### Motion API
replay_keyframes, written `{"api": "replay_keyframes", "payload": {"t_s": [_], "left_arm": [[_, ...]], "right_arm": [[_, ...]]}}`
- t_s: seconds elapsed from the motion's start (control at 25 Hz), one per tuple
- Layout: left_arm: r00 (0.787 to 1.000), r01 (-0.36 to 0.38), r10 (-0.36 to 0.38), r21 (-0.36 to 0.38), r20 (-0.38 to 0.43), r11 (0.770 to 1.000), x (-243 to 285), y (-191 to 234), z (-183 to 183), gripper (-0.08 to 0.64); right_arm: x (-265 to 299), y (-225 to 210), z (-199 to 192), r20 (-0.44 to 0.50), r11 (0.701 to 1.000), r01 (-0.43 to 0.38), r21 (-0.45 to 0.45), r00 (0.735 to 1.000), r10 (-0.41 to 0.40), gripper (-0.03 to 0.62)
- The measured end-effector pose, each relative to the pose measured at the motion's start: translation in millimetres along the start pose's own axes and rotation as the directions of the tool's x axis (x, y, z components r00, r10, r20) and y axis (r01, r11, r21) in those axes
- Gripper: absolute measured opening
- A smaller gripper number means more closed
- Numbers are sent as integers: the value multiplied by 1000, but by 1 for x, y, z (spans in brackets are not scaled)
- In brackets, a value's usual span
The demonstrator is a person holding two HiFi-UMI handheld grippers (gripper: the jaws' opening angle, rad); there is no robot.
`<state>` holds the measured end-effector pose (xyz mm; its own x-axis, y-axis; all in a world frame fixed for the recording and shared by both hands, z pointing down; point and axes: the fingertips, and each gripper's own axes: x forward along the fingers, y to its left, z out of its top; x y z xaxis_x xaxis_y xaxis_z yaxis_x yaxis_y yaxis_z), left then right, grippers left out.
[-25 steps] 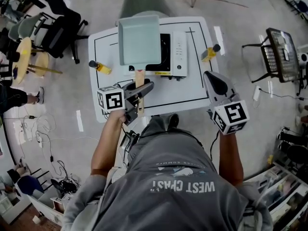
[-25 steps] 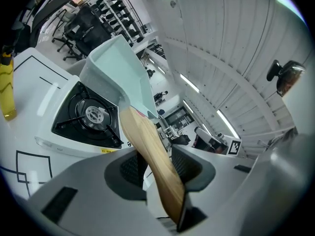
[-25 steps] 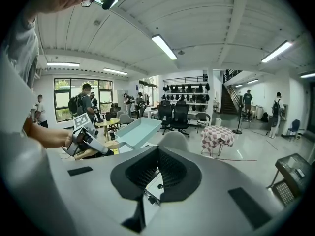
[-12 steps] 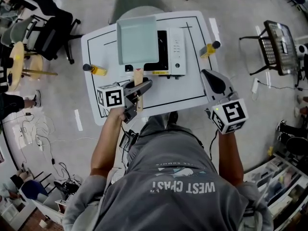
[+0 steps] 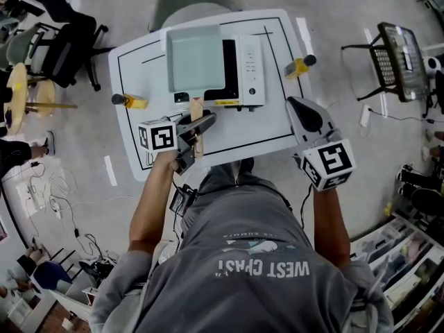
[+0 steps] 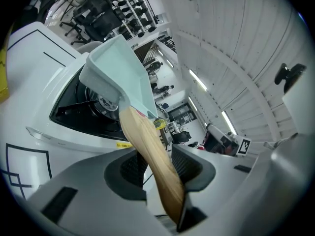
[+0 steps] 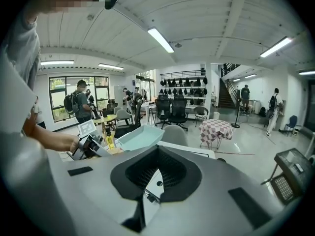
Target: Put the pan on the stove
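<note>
A pale green square pan [image 5: 196, 57] with a wooden handle [image 5: 197, 111] hangs over the left part of the white stove [image 5: 250, 71] on the white table [image 5: 277, 127]. My left gripper [image 5: 199, 126] is shut on the handle [image 6: 147, 149], and its pads clamp the wood near its end. In the left gripper view the pan [image 6: 123, 70] sits tilted above the black burner [image 6: 91, 100], lifted off it. My right gripper [image 5: 306, 116] hovers at the table's right front edge, shut and holding nothing. From it the pan [image 7: 139, 136] shows at the left.
A yellow bottle [image 5: 130, 101] lies at the table's left edge and another [image 5: 299, 66] at its right. A grey chair [image 5: 189, 7] stands behind the table, office chairs [image 5: 59, 30] to the left, a wire rack [image 5: 399, 57] to the right. People stand in the background.
The head view has drifted, so the table sits a little further left and higher. The pan stays in the left gripper over the stove with little movement. The right gripper holds its place.
</note>
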<state>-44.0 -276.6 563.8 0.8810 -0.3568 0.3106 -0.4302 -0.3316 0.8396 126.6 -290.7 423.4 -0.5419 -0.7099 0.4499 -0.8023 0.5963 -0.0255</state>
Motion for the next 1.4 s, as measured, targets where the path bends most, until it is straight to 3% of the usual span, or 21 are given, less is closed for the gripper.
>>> {"api": "replay_keyframes", "payload": {"t_s": [0.84, 1.4], "left_arm": [[999, 15, -20, -103, -43, 995, 18, 21, -16, 147], [999, 13, -16, -106, -30, 994, 21, 27, -20, 146]], "right_arm": [[12, -6, -6, -28, 1000, 2, 13, 1000, -1, 11], [9, -2, -13, -33, 1000, -2, 17, 999, 2, 11]]}}
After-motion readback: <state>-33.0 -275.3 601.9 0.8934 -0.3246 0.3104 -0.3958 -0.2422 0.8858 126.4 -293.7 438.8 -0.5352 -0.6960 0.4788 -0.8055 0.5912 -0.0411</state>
